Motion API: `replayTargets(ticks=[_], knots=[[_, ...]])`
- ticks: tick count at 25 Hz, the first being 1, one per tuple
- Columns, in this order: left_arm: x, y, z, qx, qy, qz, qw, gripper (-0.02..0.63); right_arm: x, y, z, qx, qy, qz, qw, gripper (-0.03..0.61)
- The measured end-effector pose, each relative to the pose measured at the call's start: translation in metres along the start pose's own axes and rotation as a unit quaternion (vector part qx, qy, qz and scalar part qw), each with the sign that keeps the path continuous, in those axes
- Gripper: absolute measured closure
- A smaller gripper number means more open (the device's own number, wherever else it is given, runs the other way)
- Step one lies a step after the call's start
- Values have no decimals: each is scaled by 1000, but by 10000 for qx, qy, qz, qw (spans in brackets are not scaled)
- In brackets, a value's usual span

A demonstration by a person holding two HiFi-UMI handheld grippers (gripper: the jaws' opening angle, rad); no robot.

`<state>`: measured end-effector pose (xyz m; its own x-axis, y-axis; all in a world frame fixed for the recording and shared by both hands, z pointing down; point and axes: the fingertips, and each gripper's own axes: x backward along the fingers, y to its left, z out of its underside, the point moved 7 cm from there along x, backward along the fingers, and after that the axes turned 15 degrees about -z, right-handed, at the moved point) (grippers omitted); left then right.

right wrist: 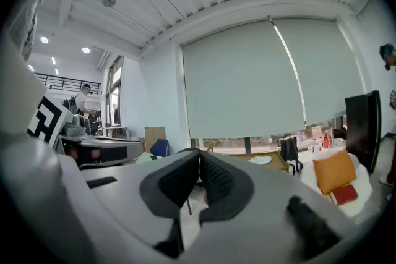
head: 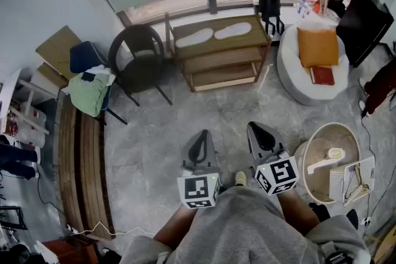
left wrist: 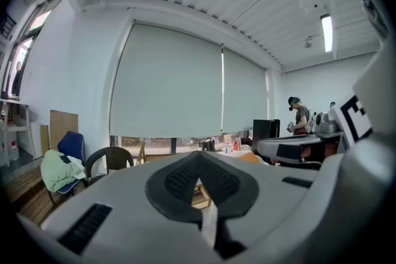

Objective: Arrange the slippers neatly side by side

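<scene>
Head view: both grippers sit low centre of frame, in front of the person's grey-clad lap, pointing up-frame into the room. Left gripper [head: 200, 139]: jaws fully together, nothing between them; left gripper view shows the ribbed pads meeting at the tip. Right gripper [head: 255, 130]: same, jaws closed tight and empty per right gripper view. The 2 are next to each other but apart, each w/ its marker cube at the rear.

Task items: white slipper [head: 193, 38] + second white slipper [head: 233, 29] lie on the top board of the wooden shelf rack [head: 223, 62], upper centre of frame, well apart from both grippers. They lie end to end along the board w/ a small gap, the 2nd a bit higher in frame, so in a line, not side by side.

Around: dark wicker chair [head: 139, 62] just left of the rack. Blue chair [head: 80, 57] further left w/ green cloth [head: 90, 93] on it. Black bag [head: 269, 4] at the rack's upper right. White beanbag [head: 297, 80] right of the rack, w/ orange cushion [head: 317, 46] + red book [head: 322, 75] on it. Round cream tub [head: 322, 151] at lower right. Grey tiled floor [head: 161, 133]. In left gripper view a person [left wrist: 301, 115] stands far off, right of mid-frame.
</scene>
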<state>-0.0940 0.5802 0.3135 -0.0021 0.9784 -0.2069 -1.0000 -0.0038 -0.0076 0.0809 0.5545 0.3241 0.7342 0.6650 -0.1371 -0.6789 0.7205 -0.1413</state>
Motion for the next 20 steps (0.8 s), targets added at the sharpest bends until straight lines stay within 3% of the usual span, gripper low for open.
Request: replayTargets(ticks=[3, 20], knots=[[-1, 3, 2, -197, 105, -102, 9997, 601, -1, 1, 0, -11, 47, 18, 10000, 554], [7, 38, 5, 31, 47, -66, 10000, 601, -19, 22, 3, -301, 53, 47, 9995, 554]])
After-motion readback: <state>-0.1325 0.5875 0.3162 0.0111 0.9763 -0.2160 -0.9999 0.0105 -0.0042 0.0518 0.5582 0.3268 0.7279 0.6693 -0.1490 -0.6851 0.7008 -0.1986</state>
